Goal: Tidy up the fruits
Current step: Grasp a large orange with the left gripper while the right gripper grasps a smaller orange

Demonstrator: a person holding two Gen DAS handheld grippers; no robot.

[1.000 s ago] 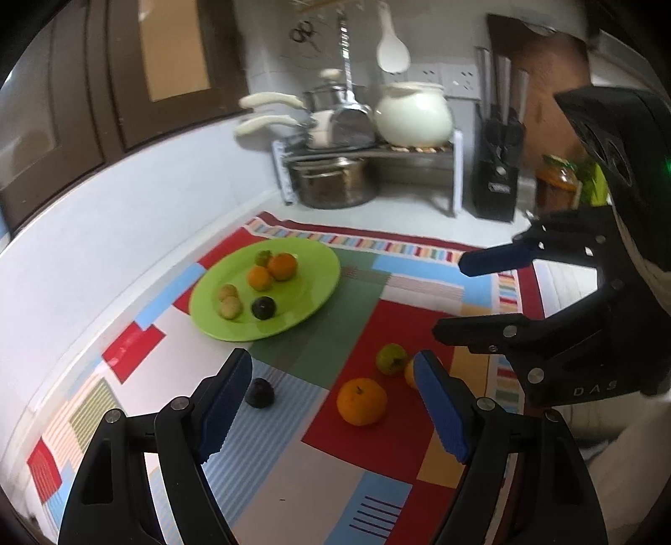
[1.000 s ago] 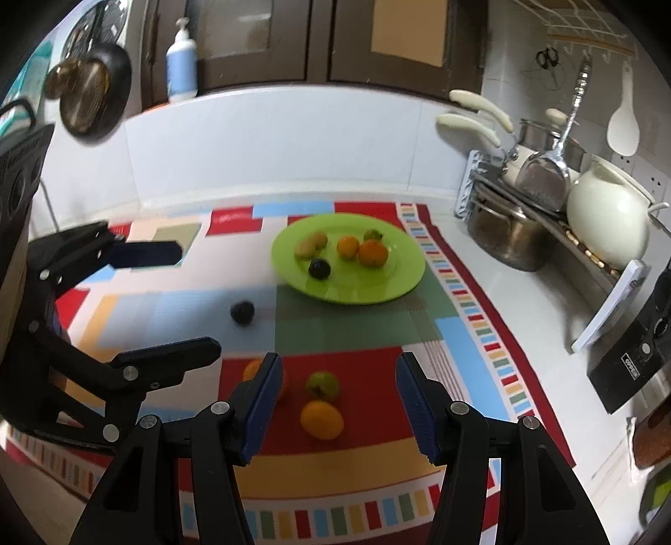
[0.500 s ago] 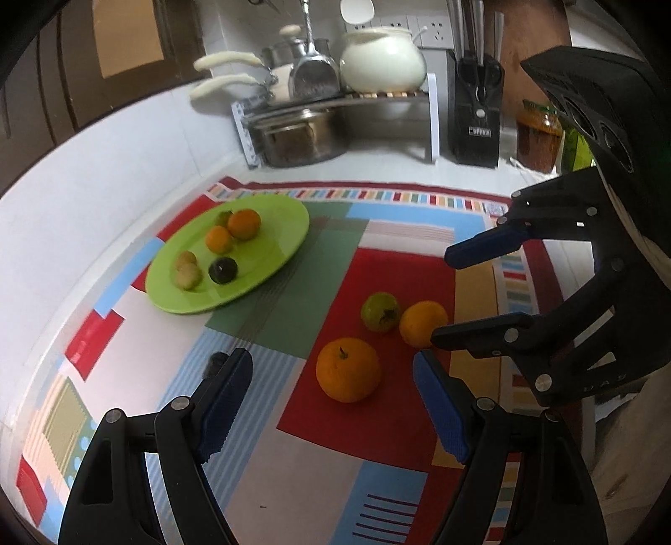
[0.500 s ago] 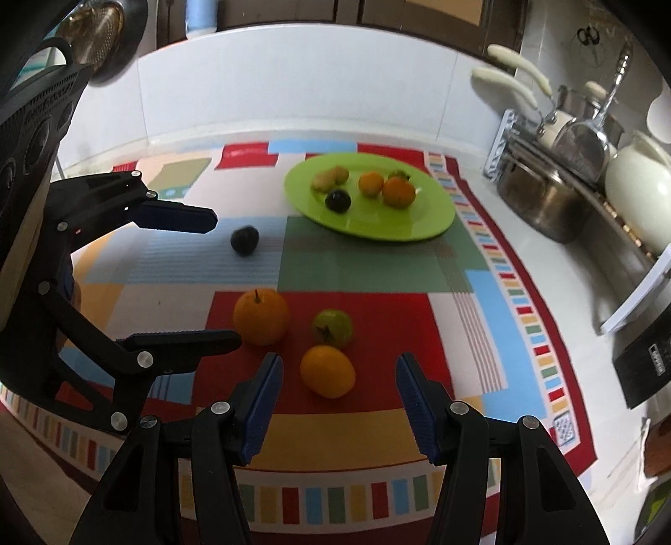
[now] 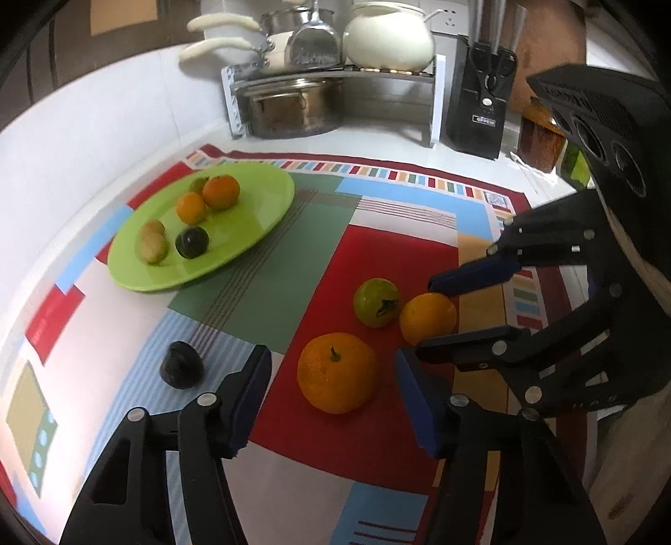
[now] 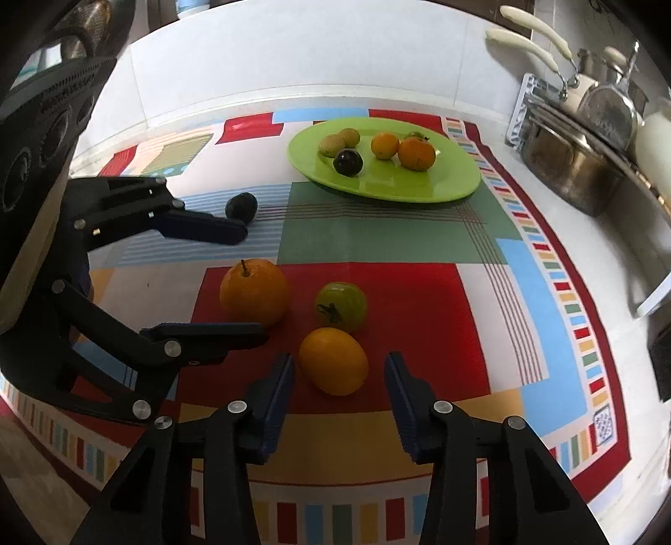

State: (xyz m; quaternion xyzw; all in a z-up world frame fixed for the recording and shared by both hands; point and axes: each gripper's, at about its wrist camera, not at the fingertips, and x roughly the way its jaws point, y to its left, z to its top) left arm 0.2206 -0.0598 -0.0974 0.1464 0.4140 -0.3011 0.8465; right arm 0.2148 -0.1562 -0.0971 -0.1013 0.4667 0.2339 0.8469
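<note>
Patchwork mat [image 5: 268, 289], 4 loose fruits, 5 on 1 green plate [image 5: 260, 218], 2 claws closing, still apart

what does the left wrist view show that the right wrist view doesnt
Only the left wrist view: the black knife block, a jar beside it, and the whole white pot on the rack.
Only the right wrist view: the mat's near striped border and dark hanging ware at top left.
Both: the green plate of fruit, the dark fruit on the mat, the large orange, green fruit, yellow-orange fruit, and both grippers, jaws apart around fruit.
</note>
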